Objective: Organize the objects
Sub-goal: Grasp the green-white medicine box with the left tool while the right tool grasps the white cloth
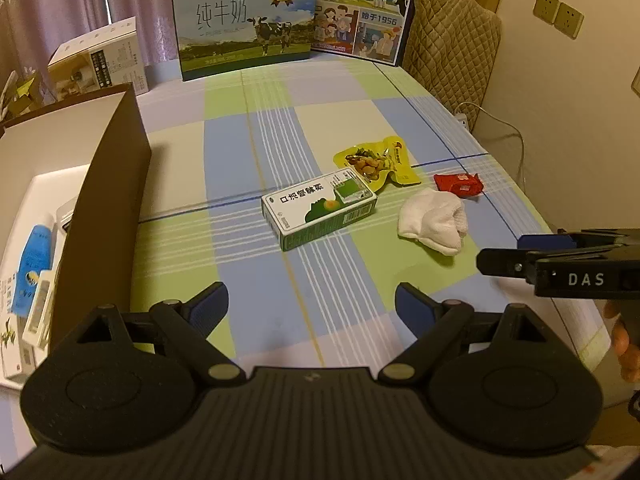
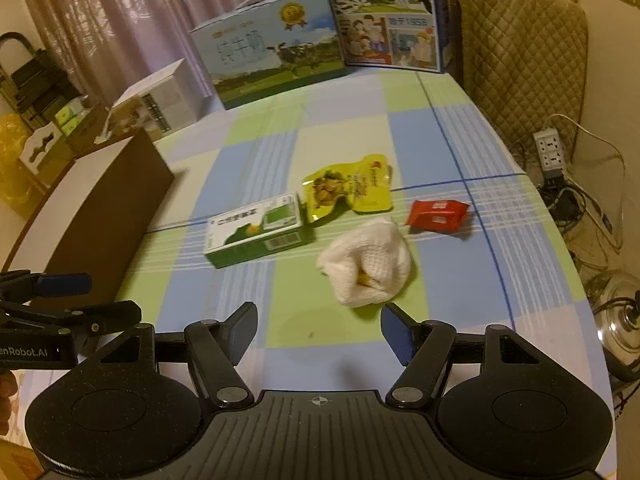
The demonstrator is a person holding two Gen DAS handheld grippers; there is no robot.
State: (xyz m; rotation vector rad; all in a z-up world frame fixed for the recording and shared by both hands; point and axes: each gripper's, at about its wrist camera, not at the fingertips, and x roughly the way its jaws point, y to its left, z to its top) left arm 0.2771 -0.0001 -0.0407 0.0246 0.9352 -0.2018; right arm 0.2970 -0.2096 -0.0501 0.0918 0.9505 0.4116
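Note:
A green and white medicine box (image 1: 319,207) (image 2: 256,229) lies flat mid-table. Behind it lies a yellow snack pouch (image 1: 379,164) (image 2: 349,190). A rolled white sock (image 1: 434,221) (image 2: 369,267) lies to the right, with a red packet (image 1: 459,185) (image 2: 437,215) beyond it. My left gripper (image 1: 312,307) is open and empty, near the table's front, short of the box. My right gripper (image 2: 319,328) is open and empty, just short of the sock. A brown box (image 1: 104,184) (image 2: 108,204) stands at the left; the left wrist view shows a blue tube (image 1: 34,264) inside it.
Two milk cartons (image 1: 244,24) (image 1: 362,8) stand at the table's far edge, with a white carton (image 1: 100,62) at the far left. A quilted chair back (image 2: 520,48) and a power strip (image 2: 551,152) with cables are right of the table. A checked cloth (image 1: 280,128) covers the table.

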